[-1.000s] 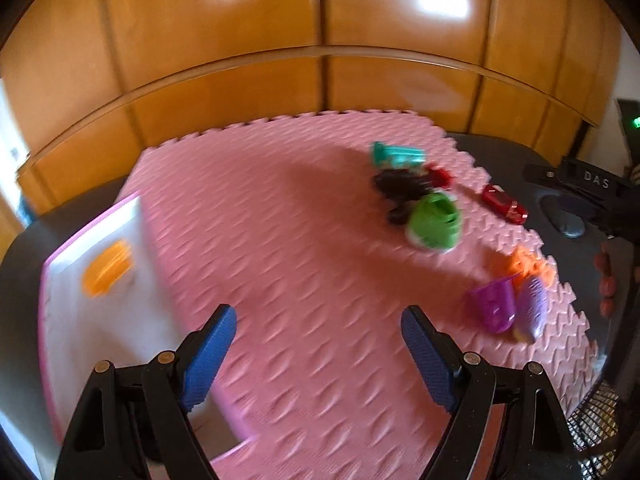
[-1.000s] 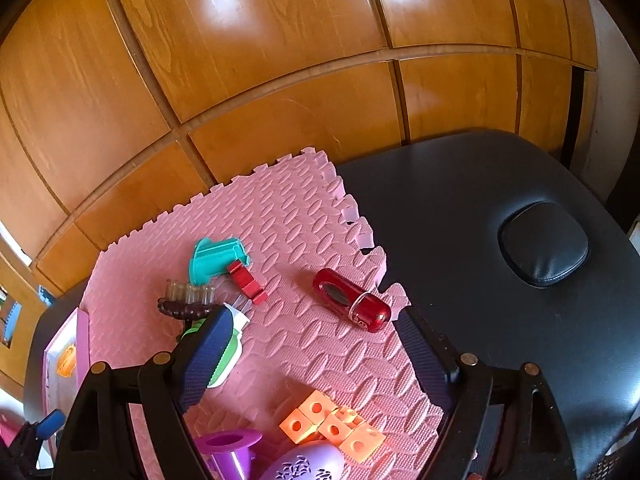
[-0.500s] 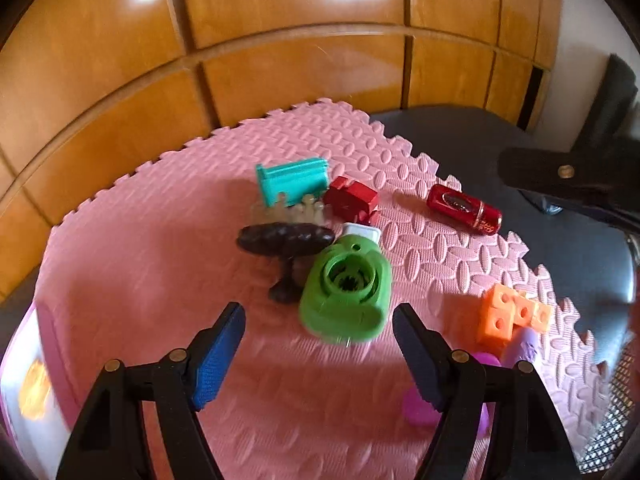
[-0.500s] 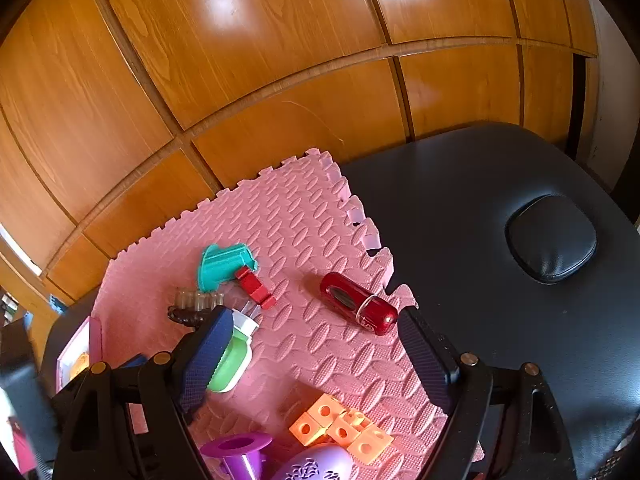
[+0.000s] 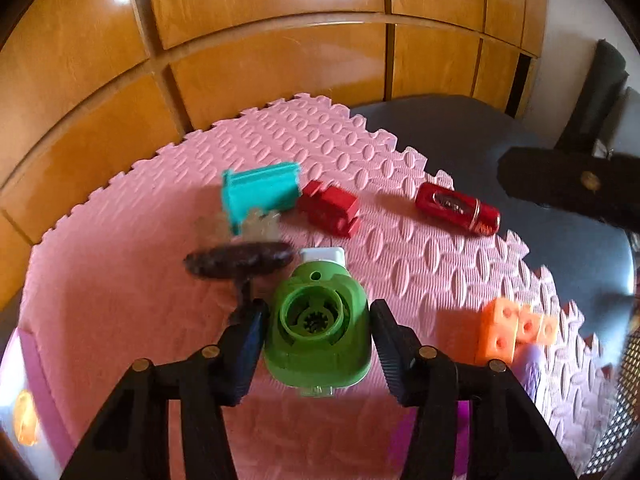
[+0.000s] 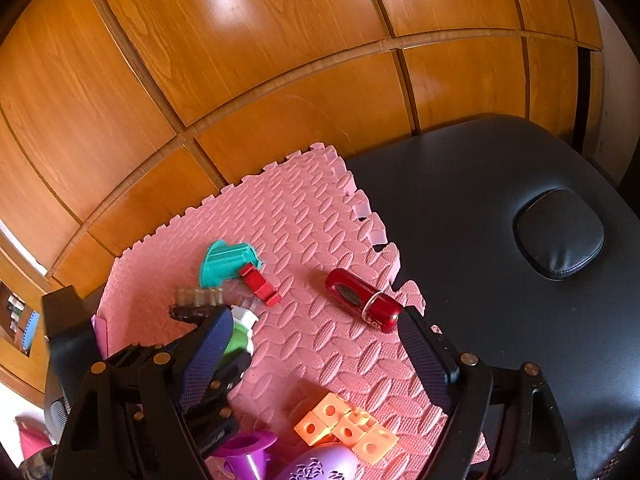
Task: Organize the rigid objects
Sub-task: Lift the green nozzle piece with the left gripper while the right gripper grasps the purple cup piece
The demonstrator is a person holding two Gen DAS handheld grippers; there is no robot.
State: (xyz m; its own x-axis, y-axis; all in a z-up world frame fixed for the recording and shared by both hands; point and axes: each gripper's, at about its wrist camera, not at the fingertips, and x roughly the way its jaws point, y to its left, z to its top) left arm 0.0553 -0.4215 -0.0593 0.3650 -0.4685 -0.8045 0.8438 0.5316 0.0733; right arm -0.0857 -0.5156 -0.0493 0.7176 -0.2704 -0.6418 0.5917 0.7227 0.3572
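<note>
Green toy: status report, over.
Left hand-held gripper closing around green toy, pads not clearly pressing. Right hand-held gripper open, empty. Brush close beside.

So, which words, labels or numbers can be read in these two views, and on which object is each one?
None can be read.
Red cylinder: a dark label on its side and white marks on its cap end, both too blurred to read.
Purple oval object: only a dark pattern, no letters.
Orange cubes: only round holes.

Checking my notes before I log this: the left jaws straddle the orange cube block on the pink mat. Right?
Not quite. In the left wrist view the left gripper has its closing jaws on either side of the green toy, not the orange cube block, which lies apart on the pink mat.
</note>
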